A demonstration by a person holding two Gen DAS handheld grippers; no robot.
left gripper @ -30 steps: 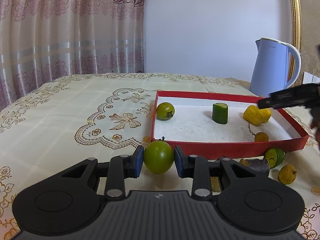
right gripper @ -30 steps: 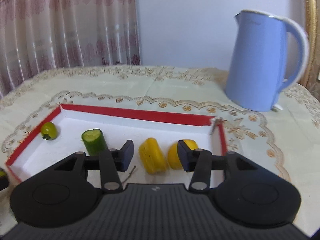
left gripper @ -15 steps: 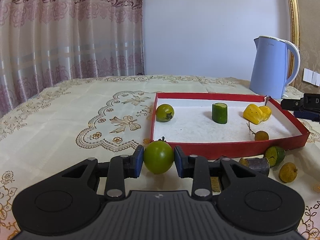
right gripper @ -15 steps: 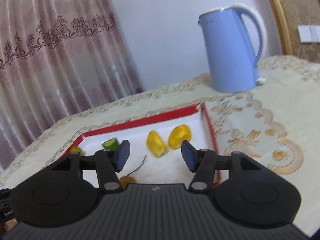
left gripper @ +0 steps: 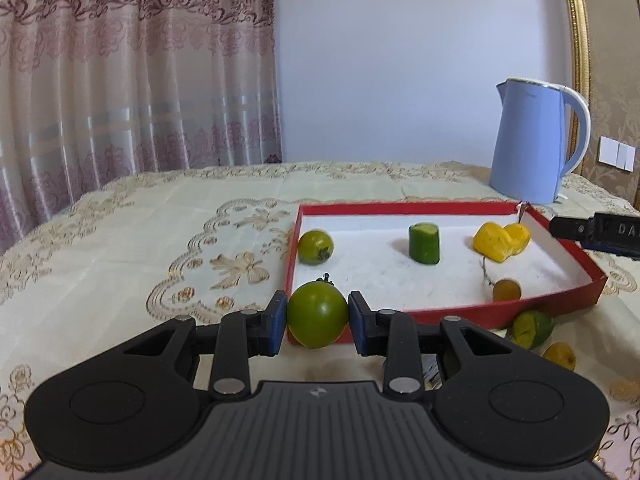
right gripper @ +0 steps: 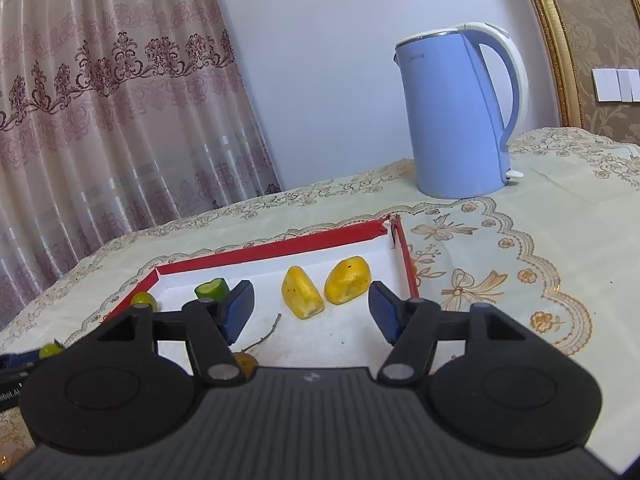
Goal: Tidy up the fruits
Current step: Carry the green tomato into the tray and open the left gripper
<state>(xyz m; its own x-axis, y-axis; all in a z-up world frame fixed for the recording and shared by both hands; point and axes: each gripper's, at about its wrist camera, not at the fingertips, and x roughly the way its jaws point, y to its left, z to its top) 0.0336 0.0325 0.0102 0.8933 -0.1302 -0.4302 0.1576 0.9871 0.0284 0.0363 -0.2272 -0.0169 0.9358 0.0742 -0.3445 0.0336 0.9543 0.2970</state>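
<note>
My left gripper (left gripper: 317, 320) is shut on a large green tomato (left gripper: 317, 315), held just in front of the near left corner of the red tray (left gripper: 400, 209). Inside the tray lie a smaller green tomato (left gripper: 315, 247), a cucumber piece (left gripper: 424, 243), two yellow fruit pieces (left gripper: 500, 240) and a small brown fruit with a stem (left gripper: 506, 290). My right gripper (right gripper: 310, 310) is open and empty above the tray's right part (right gripper: 280, 246), with the yellow pieces (right gripper: 324, 290) between its fingers in view. The cucumber piece (right gripper: 211, 289) shows behind its left finger.
A blue kettle (left gripper: 534, 144) stands behind the tray at the right; it also shows in the right wrist view (right gripper: 460, 108). A cut green fruit (left gripper: 532, 328) and a small yellow fruit (left gripper: 560, 356) lie on the tablecloth in front of the tray. Curtains hang behind.
My left gripper has lifted the green tomato slightly, still shut on it. My right gripper has pulled back and to the right from over the tray, staying open.
</note>
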